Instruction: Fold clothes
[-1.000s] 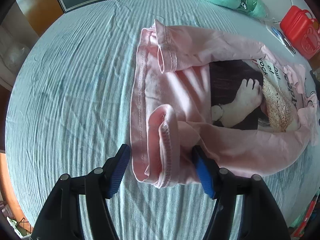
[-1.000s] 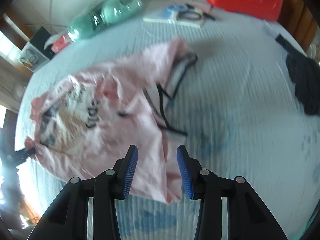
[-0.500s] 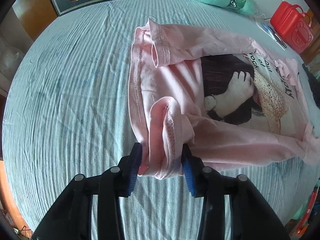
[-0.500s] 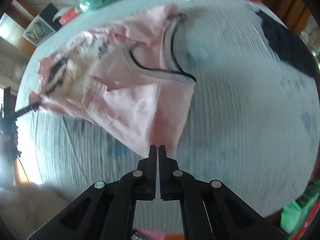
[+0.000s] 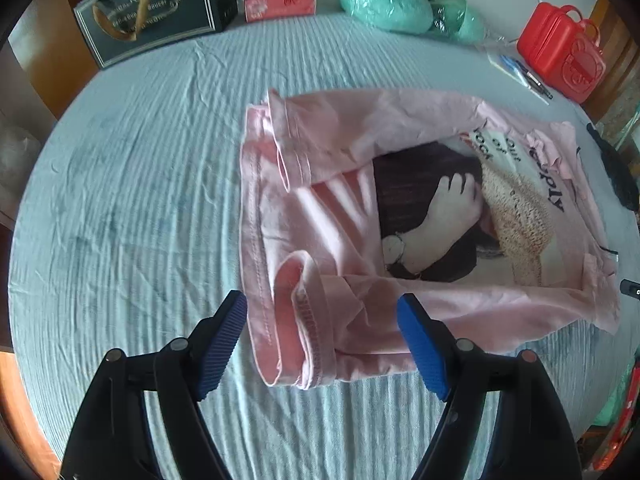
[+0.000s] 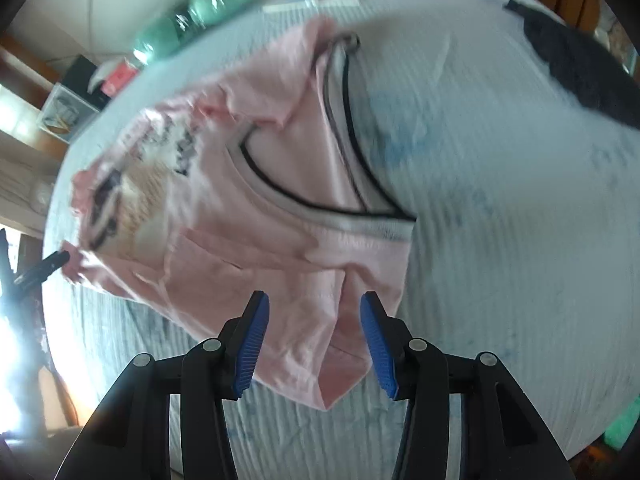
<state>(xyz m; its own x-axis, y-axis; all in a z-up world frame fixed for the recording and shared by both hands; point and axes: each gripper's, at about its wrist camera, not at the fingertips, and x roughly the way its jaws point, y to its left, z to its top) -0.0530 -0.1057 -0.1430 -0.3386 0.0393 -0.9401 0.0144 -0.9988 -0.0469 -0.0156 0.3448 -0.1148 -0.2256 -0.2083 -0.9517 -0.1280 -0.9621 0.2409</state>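
A pink T-shirt [image 5: 344, 216] with a printed picture lies on the pale blue bedsheet [image 5: 132, 200], both long sides folded inward over the print. My left gripper [image 5: 322, 340] is open, its blue pads on either side of the shirt's folded hem corner. In the right wrist view the same shirt [image 6: 256, 240] shows its black-trimmed collar. My right gripper [image 6: 314, 344] is open around the shirt's near shoulder corner, which lies loose on the sheet.
At the bed's far edge stand a dark gift box [image 5: 148, 8], a red tissue box [image 5: 280, 2], green plastic-wrapped bundles [image 5: 384, 0] and a red case [image 5: 560, 52]. A dark garment [image 6: 580, 76] lies at the right.
Both grippers were shut on the shirt's corners half a second ago and have opened. The shirt's near side now lies folded on the sheet.
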